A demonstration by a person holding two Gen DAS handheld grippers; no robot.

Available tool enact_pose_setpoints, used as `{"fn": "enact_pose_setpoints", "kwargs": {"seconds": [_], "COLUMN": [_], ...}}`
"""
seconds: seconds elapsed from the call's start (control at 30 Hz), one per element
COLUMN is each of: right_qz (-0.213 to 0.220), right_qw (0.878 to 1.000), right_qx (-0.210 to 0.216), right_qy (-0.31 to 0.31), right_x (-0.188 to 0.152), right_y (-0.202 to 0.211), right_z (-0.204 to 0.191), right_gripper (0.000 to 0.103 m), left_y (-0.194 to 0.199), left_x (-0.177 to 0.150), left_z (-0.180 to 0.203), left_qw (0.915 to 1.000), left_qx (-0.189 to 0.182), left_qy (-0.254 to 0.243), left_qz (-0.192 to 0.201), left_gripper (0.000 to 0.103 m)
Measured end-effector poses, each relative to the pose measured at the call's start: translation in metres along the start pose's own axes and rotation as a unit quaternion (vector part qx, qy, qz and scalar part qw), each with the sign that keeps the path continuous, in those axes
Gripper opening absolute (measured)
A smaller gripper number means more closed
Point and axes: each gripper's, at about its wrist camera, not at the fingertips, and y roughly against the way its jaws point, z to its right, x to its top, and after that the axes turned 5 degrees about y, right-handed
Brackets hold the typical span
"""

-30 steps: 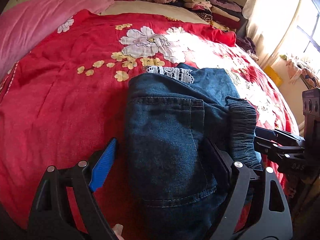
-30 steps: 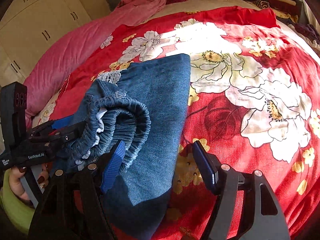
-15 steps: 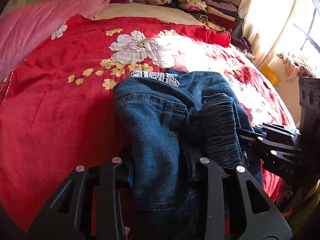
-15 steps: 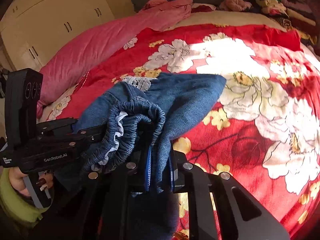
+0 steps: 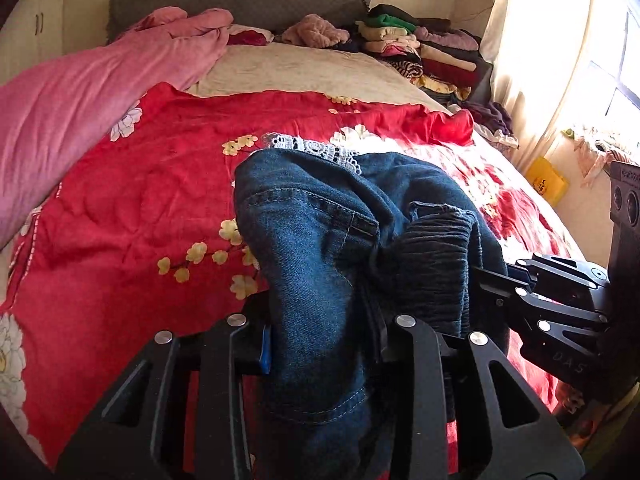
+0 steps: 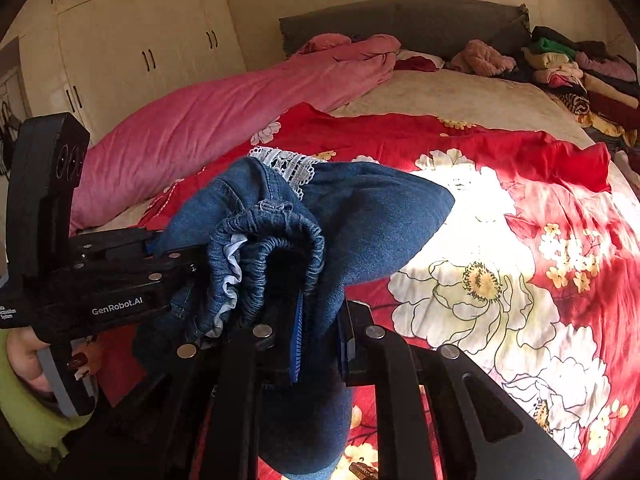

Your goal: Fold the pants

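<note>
The folded blue denim pants with a white lace hem are lifted off the red floral bedspread. My left gripper is shut on the pocket side of the bundle. My right gripper is shut on the denim beside the elastic waistband. The pants hang between both grippers. The right gripper shows at the right in the left wrist view; the left gripper shows at the left in the right wrist view.
A pink quilt lies along the left side of the bed. A stack of folded clothes sits at the headboard on the right. Cream wardrobes stand at the far left. A sunlit curtain and window are on the right.
Both grippers closed on the pants, then raised the bundle off the bedspread. The views tilted up toward the headboard.
</note>
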Motion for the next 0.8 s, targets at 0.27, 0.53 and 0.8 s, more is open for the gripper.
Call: {"fn": "enact_pose_setpoints", "kwargs": {"seconds": [0.27, 0.53, 0.8], "right_qz": [-0.039, -0.084, -0.072], "right_qw": [0.999, 0.994, 0.992], "right_qx": [-0.025, -0.048, -0.077], "right_qy": [-0.015, -0.059, -0.064], "right_x": [-0.012, -0.034, -0.039], "right_y": [-0.028, -0.049, -0.041], "right_z": [0.012, 0.035, 0.033], "right_gripper": [0.017, 0.041, 0.057], "left_y": [-0.026, -0.042, -0.04], "left_x": [-0.009, -0.021, -0.021], "left_z": [-0.003, -0.007, -0.008], "left_qw": [0.9997, 0.9989, 0.9989], "left_qx": [0.012, 0.027, 0.026], "left_qy": [-0.001, -0.009, -0.005], "left_qz": [-0.024, -0.037, -0.038], "left_gripper": [0.028, 0.038, 0.039]}}
